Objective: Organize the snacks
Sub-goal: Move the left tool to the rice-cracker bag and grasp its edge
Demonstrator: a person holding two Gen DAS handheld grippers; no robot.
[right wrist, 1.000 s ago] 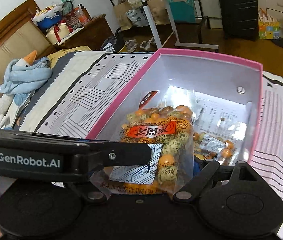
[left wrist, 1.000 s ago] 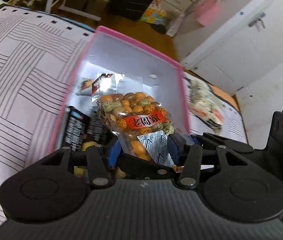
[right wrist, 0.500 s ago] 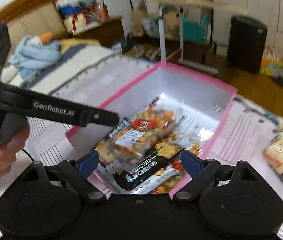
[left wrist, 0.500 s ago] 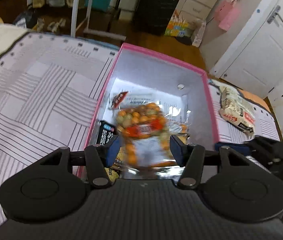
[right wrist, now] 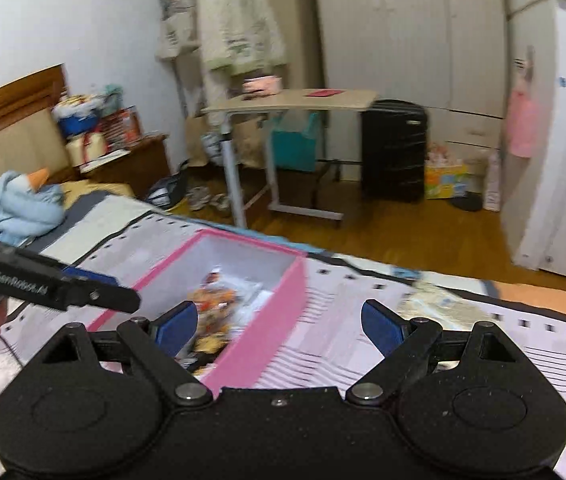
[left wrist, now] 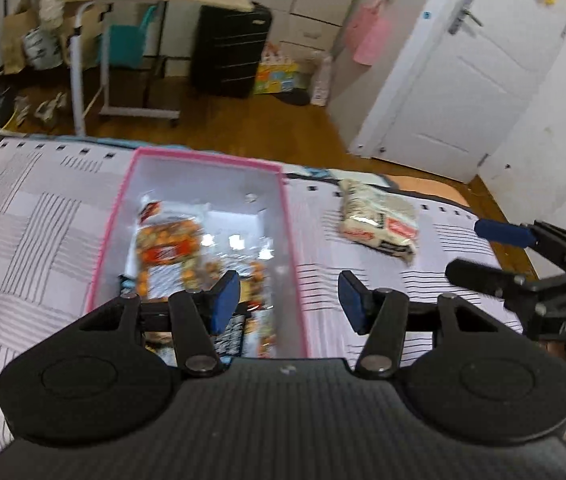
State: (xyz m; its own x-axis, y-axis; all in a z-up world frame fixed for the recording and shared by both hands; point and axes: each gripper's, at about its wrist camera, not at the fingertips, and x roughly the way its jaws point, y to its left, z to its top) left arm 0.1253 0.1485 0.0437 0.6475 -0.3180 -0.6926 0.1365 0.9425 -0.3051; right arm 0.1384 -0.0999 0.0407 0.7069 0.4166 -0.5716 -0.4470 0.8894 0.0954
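Observation:
A pink box (left wrist: 289, 220) with a white inside sits on the striped bedspread; it also shows in the right wrist view (right wrist: 279, 300). Inside it lies a clear bag of orange and green nuts (left wrist: 169, 250) with a red label, on other snack packs. A pale snack bag (left wrist: 379, 222) lies on the bedspread right of the box; it shows blurred in the right wrist view (right wrist: 435, 300). My left gripper (left wrist: 285, 300) is open and empty above the box's near right corner. My right gripper (right wrist: 279, 322) is open and empty, above the box's right wall.
The bedspread (left wrist: 31, 232) ends at a wooden floor (left wrist: 243, 128) beyond the box. A rolling side table (right wrist: 283, 104), a black suitcase (right wrist: 395, 148) and a white door (left wrist: 459, 64) stand further off. A blue plush toy (right wrist: 19, 204) lies on the bed at far left.
Both grippers let go of the nut bag, which now lies in the box. Both have opened wide and pulled back and up, away from the box.

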